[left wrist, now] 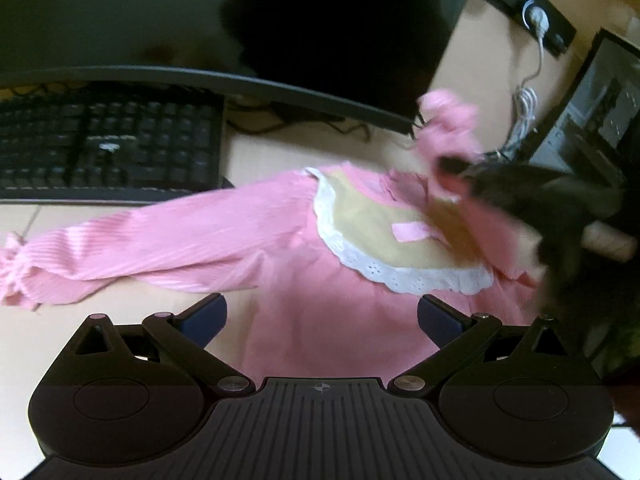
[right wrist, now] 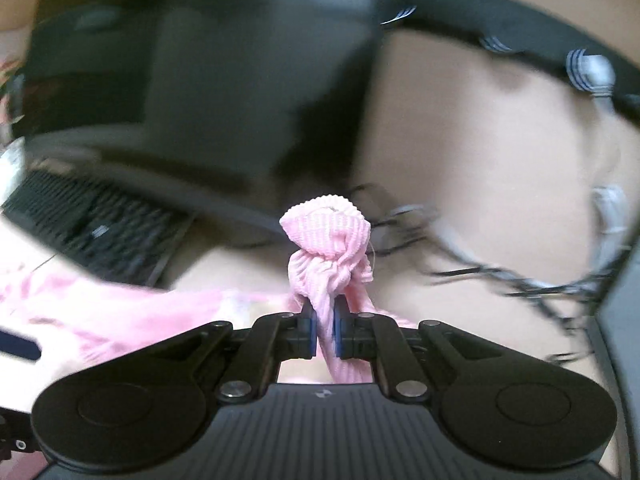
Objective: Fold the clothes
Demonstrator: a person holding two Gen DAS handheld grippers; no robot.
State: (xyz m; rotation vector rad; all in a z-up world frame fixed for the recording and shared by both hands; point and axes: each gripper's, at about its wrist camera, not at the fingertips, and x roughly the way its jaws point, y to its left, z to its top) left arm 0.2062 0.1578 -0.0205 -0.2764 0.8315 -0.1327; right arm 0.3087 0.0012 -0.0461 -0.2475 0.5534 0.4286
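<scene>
A pink ribbed child's top (left wrist: pixel 312 280) with a white lace collar (left wrist: pixel 400 276) lies spread on the beige desk. One sleeve (left wrist: pixel 120 252) stretches out flat to the left. My left gripper (left wrist: pixel 320 316) is open just above the top's body, its fingers either side of the cloth. My right gripper (right wrist: pixel 324 332) is shut on the other sleeve's cuff (right wrist: pixel 328 248), which bunches up above the pads. In the left wrist view that right gripper (left wrist: pixel 452 168) shows blurred at the right, lifting the cuff (left wrist: pixel 448 120) off the desk.
A black keyboard (left wrist: pixel 108 144) lies at the back left, in front of a dark monitor (left wrist: pixel 200 20). White and black cables (left wrist: pixel 524 112) trail at the back right, beside a computer case (left wrist: pixel 600 112). A power strip (left wrist: pixel 532 12) sits on the wall behind.
</scene>
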